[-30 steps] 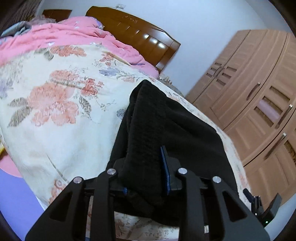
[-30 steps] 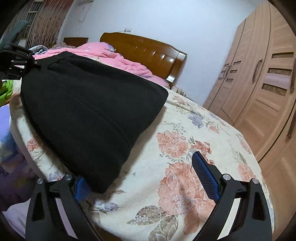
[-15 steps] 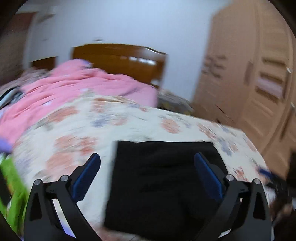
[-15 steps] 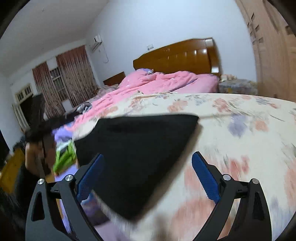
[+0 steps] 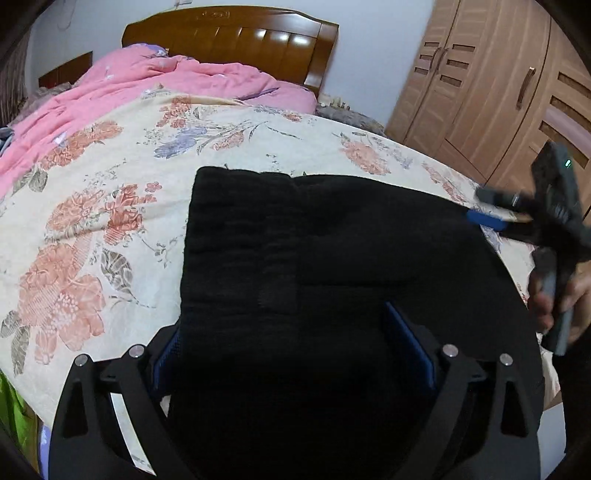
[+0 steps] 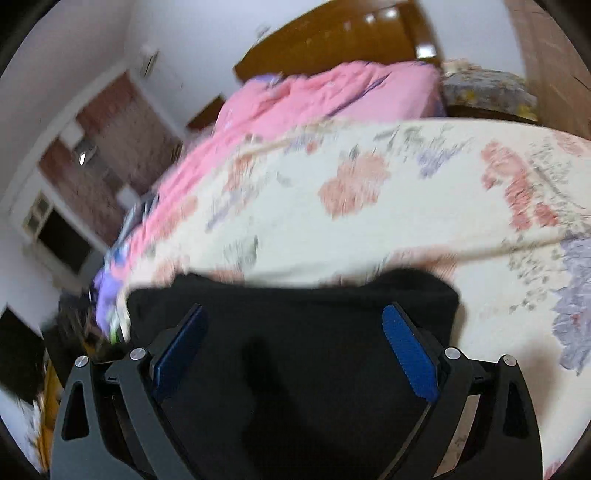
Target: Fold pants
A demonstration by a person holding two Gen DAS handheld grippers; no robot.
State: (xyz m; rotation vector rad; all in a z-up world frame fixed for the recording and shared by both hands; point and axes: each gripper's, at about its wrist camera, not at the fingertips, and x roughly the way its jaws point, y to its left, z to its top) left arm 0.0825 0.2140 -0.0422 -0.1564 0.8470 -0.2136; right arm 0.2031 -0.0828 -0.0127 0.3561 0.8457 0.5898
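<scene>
The black pants (image 5: pixel 314 258) lie folded in a flat block on the floral bed sheet (image 5: pixel 110 184), near its front edge. My left gripper (image 5: pixel 284 325) hangs just over the near part of the pants. Its jaws stand wide and are closing a little, with cloth below and between them; the pads do not press on it. My right gripper (image 6: pixel 293 314) is open above the pants (image 6: pixel 295 369), its blue pads (image 6: pixel 406 350) far apart. In the left wrist view, the right gripper (image 5: pixel 487 206) sits at the pants' right corner, held by a hand (image 5: pixel 576 295).
A pink quilt (image 5: pixel 166 85) is bunched at the head of the bed below the wooden headboard (image 5: pixel 240 33). A wooden wardrobe (image 5: pixel 498 92) stands to the right. Something green (image 5: pixel 14 406) lies beside the bed at the lower left. The right wrist view is blurred.
My left gripper let go of the pants fold and opened wide. The pants now lie flat on the sheet. My right gripper swung across and now hangs over the pants.
</scene>
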